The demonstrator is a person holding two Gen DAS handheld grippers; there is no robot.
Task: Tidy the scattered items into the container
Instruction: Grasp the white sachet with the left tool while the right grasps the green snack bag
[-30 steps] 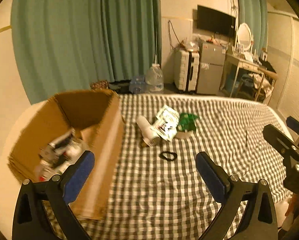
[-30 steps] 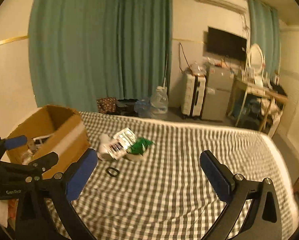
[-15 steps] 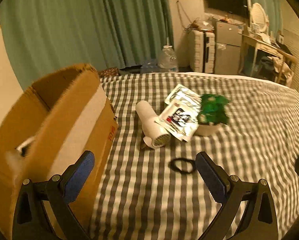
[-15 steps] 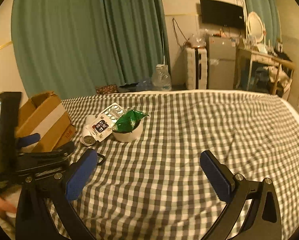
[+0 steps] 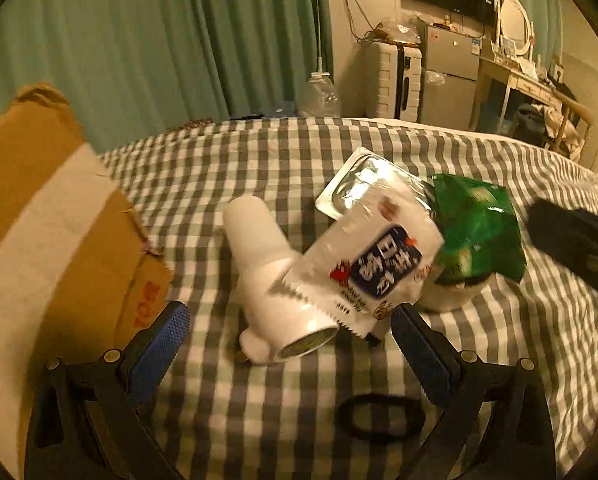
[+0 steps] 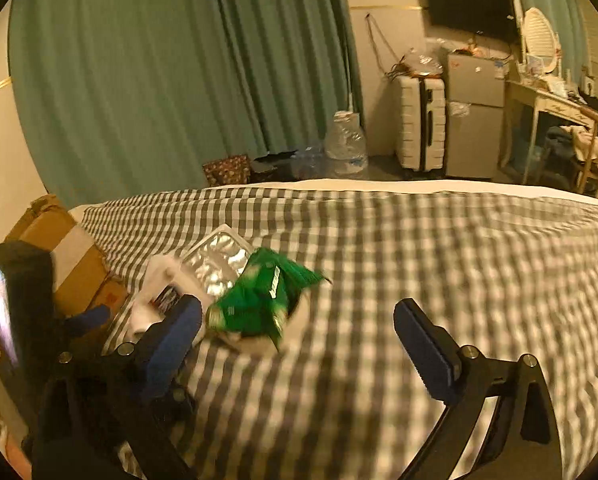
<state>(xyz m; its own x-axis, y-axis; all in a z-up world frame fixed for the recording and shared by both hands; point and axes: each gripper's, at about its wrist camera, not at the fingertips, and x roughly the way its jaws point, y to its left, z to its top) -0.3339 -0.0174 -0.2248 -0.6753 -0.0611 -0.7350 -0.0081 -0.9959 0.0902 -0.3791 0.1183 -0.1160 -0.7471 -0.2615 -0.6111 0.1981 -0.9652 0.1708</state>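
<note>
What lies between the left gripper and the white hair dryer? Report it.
Nothing visible. The left gripper is open, with the white hair dryer straight ahead on the checked sheet. A clear printed snack packet leans on the dryer's right side.

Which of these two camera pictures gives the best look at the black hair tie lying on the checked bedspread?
The left wrist view. There the black hair tie lies in full sight, a whole flattened loop on the checked bedspread, low in the picture and close to the camera. The right wrist view shows none of it; dark hardware fills that corner.

Green packet (image 5: 477, 228), grey-checked bedcover (image 5: 259, 160)
</note>
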